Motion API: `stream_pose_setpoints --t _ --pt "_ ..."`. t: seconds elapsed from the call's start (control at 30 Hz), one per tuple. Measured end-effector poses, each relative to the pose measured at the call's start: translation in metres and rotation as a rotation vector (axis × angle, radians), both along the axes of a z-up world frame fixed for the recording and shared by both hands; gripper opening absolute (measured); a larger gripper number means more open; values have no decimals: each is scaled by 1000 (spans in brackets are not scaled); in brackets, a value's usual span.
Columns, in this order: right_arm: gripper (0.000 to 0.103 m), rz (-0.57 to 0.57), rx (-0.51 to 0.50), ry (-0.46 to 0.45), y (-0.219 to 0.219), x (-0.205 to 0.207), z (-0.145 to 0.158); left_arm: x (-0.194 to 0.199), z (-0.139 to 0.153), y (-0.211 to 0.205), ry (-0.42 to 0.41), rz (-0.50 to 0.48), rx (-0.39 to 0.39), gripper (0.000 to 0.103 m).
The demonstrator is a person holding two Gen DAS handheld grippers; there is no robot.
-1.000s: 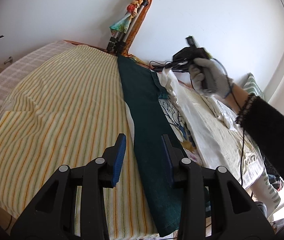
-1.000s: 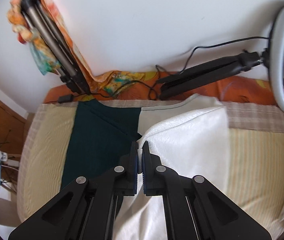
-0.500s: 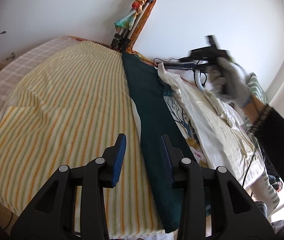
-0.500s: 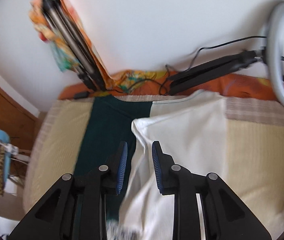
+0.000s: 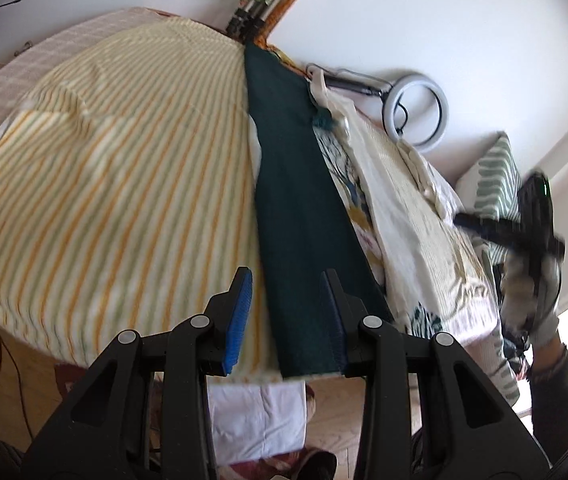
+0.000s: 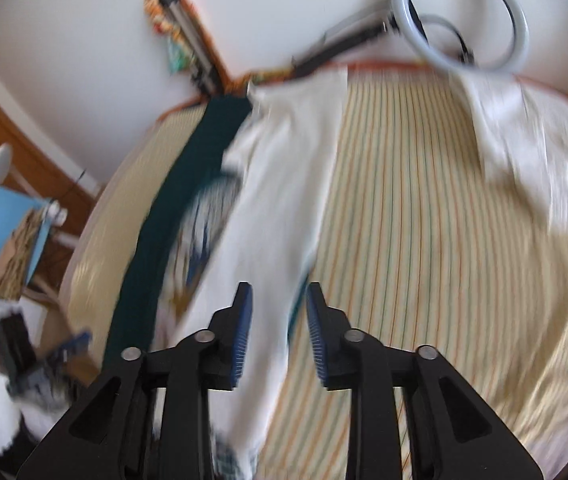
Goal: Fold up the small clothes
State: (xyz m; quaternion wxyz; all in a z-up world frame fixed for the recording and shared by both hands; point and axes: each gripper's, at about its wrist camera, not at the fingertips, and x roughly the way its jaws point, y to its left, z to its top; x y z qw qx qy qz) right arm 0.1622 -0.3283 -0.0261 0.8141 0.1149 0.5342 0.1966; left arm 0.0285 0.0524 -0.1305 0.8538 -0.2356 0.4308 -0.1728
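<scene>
Evidently early: dark green garment (image 5: 300,208) and white garment (image 6: 284,184) lie long and unfolded down the bed (image 5: 103,168); left gripper (image 5: 288,312) and right gripper (image 6: 277,332) both gape, empty.

text: we read none | labels/brands: none legible | numbers/signs: none | note: both views motion-blurred, we spot no print on the fabrics or gear that resolves into letters
</scene>
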Motion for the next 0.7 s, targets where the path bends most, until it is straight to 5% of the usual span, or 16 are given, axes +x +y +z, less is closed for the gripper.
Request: stream_pose_setpoints --t 0.27,0.5,0.63,0.67,0.7 --pt "39 19 110 98 -10 -87 -45 -7 -11 -13 85 -23 5 35" --pt "40 66 185 104 -2 -106 -52 -11 -21 -11 117 -15 -42 35" --pt "32 103 209 126 11 -110 -59 -11 -22 -19 133 -66 -45 35" --pt "28 112 203 122 15 -110 -60 -11 -21 -22 131 -76 -30 31" --pt "21 117 200 117 17 -111 -61 -11 -21 -23 130 -82 -24 15"
